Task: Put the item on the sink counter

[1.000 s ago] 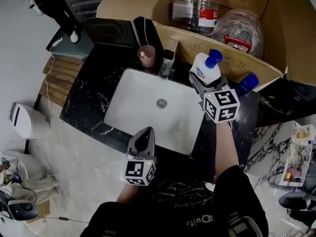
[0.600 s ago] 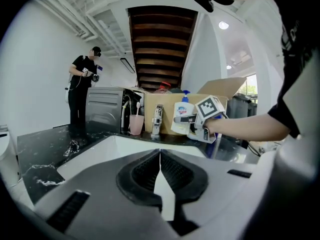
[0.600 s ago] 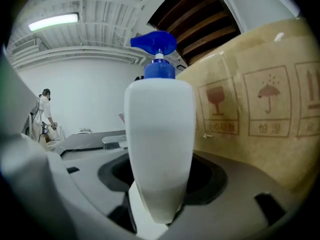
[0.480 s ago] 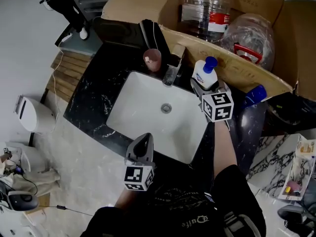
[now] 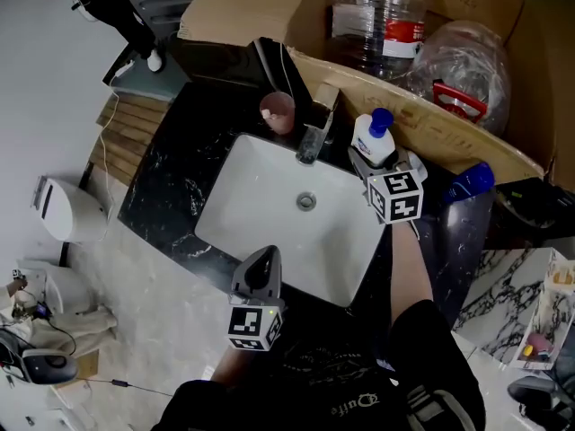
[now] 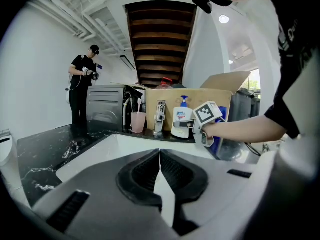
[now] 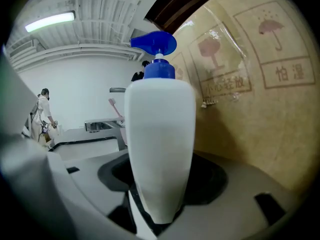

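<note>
My right gripper [image 5: 377, 167] clamped on the white soap bottle [image 5: 372, 140] with blue pump, bottle upright at the back of the black counter [image 5: 175, 155], just beside the tap [image 5: 311, 140], in front of the cardboard box [image 5: 422, 115], my left gripper [image 5: 262, 257] closed and empty, over the front edge of the sink [image 5: 260, 191].

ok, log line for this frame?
phase: placing | right gripper: shut on soap bottle, upright, at counter right of faucet | left gripper: shut, empty, over sink front rim | release: not yet
</note>
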Tool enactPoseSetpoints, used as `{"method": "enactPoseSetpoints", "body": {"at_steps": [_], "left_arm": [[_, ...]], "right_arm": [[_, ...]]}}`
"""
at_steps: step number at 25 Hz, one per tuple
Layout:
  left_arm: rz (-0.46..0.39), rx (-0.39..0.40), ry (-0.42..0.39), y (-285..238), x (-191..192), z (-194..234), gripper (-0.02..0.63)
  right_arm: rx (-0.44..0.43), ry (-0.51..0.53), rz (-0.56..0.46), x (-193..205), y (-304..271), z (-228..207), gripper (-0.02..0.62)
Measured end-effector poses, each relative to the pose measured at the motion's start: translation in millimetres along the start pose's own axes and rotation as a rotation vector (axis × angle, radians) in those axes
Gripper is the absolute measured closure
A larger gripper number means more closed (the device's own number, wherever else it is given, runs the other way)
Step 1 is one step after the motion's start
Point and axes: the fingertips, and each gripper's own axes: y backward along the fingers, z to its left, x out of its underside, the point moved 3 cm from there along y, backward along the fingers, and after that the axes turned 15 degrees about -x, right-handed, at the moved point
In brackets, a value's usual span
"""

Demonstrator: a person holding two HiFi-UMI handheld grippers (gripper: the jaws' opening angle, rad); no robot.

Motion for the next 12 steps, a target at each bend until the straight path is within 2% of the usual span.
{"method": "enactPoseSetpoints", "body": {"at_steps": [12], "left_arm": [[0.013,-0.014,0.015,-2.8,4.0,7.3,0.598]], "right_arm": [[-0.019,0.021,-0.036,3.3,-9.5,-3.6,0.330]]}}
